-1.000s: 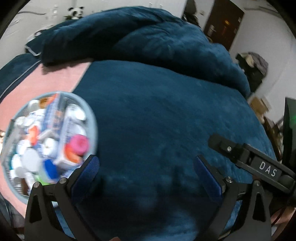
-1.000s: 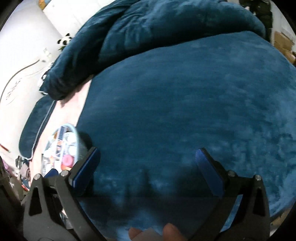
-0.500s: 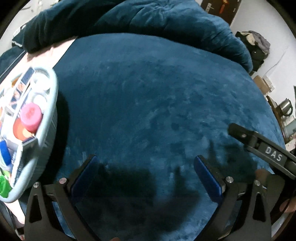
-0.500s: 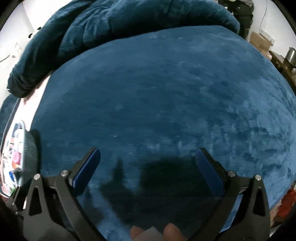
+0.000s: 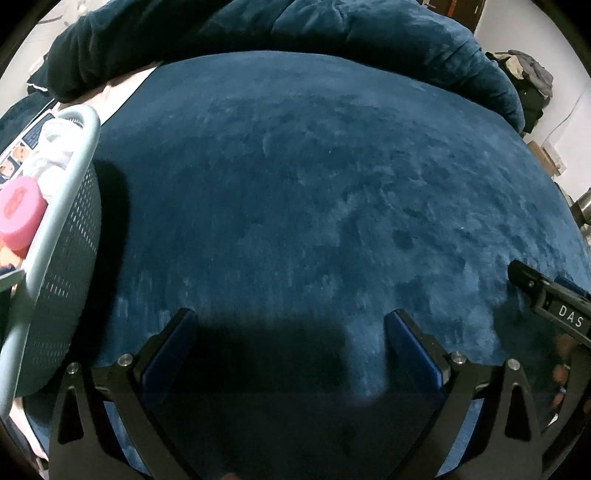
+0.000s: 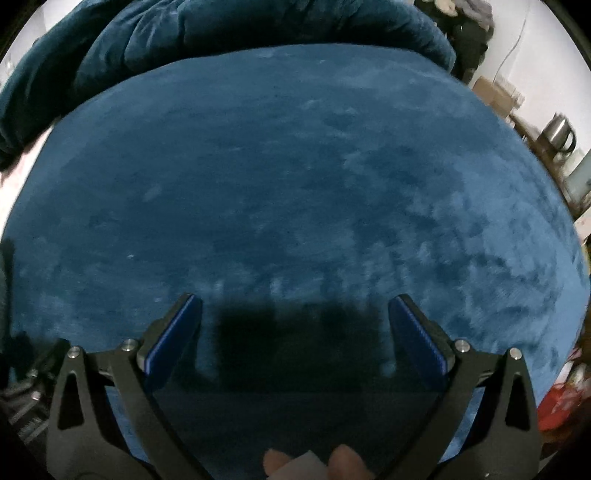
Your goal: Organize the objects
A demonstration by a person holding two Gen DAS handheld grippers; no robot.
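A pale blue perforated basket [image 5: 62,206] stands at the left edge of the left wrist view on a dark blue plush blanket [image 5: 295,184]. It holds several small items, among them a pink round lid [image 5: 18,214] and white containers. My left gripper [image 5: 290,325] is open and empty, low over the blanket, to the right of the basket. My right gripper [image 6: 293,310] is open and empty over bare blanket [image 6: 295,166]; part of it [image 5: 546,306] shows at the right edge of the left wrist view. The basket is not in the right wrist view.
A bunched dark blue duvet [image 5: 295,33] lies along the far side. A pink sheet [image 5: 125,81] shows at far left. A metal kettle [image 6: 559,133] and cardboard boxes [image 6: 495,92] stand off the bed to the right.
Both grippers have dropped closer to the blanket and swung right. The basket has slid to the left edge of the left wrist view and out of the right wrist view.
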